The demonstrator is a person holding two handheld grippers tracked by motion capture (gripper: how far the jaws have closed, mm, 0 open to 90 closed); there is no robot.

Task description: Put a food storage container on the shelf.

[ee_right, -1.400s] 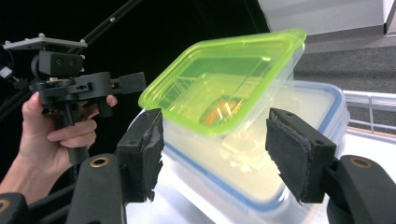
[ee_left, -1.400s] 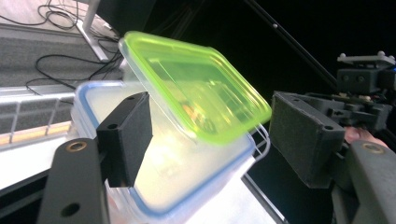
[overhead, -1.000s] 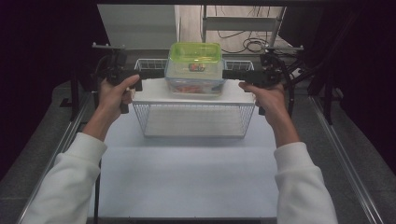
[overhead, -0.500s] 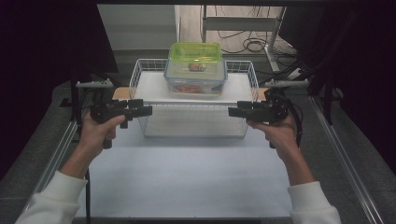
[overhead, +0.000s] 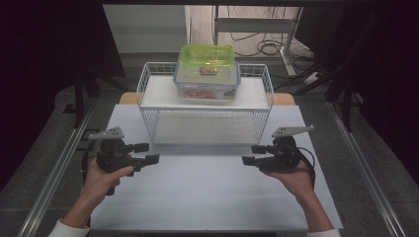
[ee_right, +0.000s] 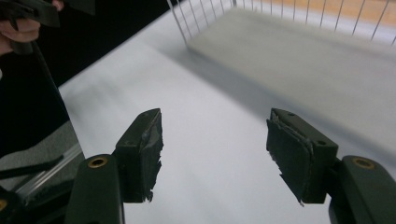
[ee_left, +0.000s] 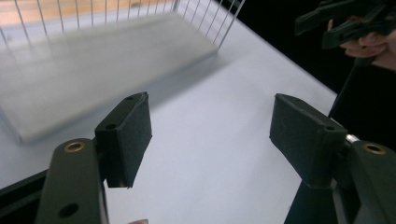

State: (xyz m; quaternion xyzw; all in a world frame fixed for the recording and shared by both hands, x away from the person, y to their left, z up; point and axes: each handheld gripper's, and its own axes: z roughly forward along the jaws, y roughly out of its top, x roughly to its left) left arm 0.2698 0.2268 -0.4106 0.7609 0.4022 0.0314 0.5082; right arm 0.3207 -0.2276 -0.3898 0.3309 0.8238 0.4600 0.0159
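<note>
left gripper (overhead: 148, 153): jaws apart, nothing between them. Held low over the table (overhead: 207, 197), tips aimed inward at the other tool. In the left gripper view both pads (ee_left: 130, 135) face bare white surface.
right gripper (overhead: 253, 154): jaws apart as well, empty. Mirrors the left one, tips pointing back toward it. The right gripper view has its pads (ee_right: 292, 149) over bare table; the foam looks frayed at the edges.
wire basket (overhead: 205, 116): ahead of both tools and between them, well clear of either set of tips. White board laid across the top serves as a shelf; a second board sits inside on the bottom.
container (overhead: 206, 74): clear tub with green lid (overhead: 206, 55), on the shelf at the far side of the basket, beyond both tools. Roughly centred, so each gripper has about the same reach to it. Something orange-red inside, can't tell what.
hands: one per tool, forearms coming in from the near edge.
judgement: symmetric, empty, both off the basket. Reads as a neutral pose between steps, not a grip. Container is untouched; likely a two-sided lift given its width, one tool per end.
risk: shelf board looks loose on the wire rim, so a one-sided push could tip it.
</note>
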